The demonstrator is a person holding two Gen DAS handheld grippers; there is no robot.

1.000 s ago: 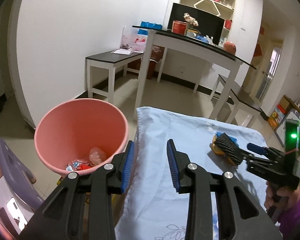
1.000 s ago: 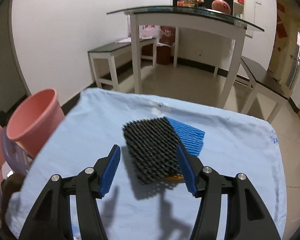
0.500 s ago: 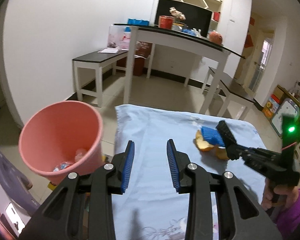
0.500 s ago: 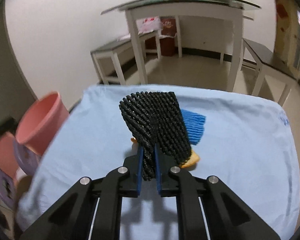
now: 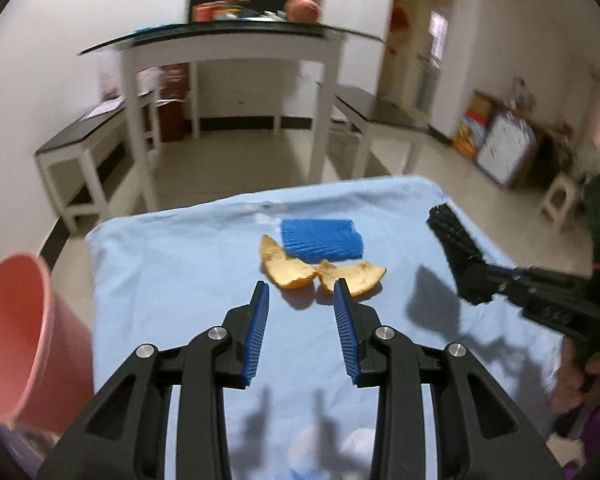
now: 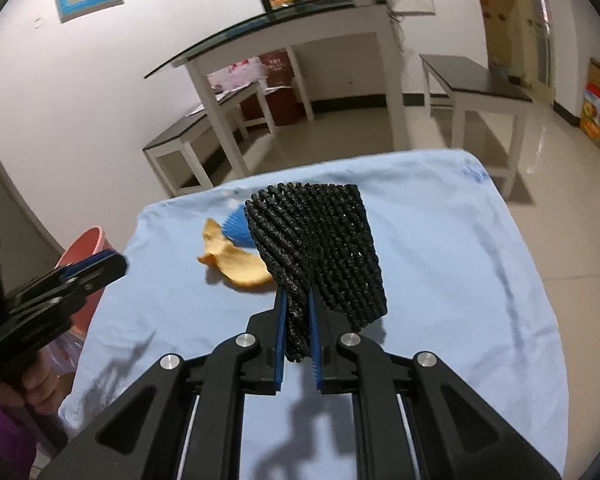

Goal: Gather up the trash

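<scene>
1. Right gripper (image 6: 298,334) clamped on a black foam net (image 6: 320,248), lifted clear of the blue-covered table (image 6: 460,280).
2. Left gripper (image 5: 302,330) held wide with nothing between its blue pads, hovering just short of the orange peels (image 5: 324,272).
3. Blue foam net (image 5: 320,236) flat on the cloth, touching the peels on their far side.
4. Pink bin (image 5: 16,340) at the table's left edge.
5. Hand (image 6: 36,384) and purple sleeve low at left in the right wrist view.
</scene>
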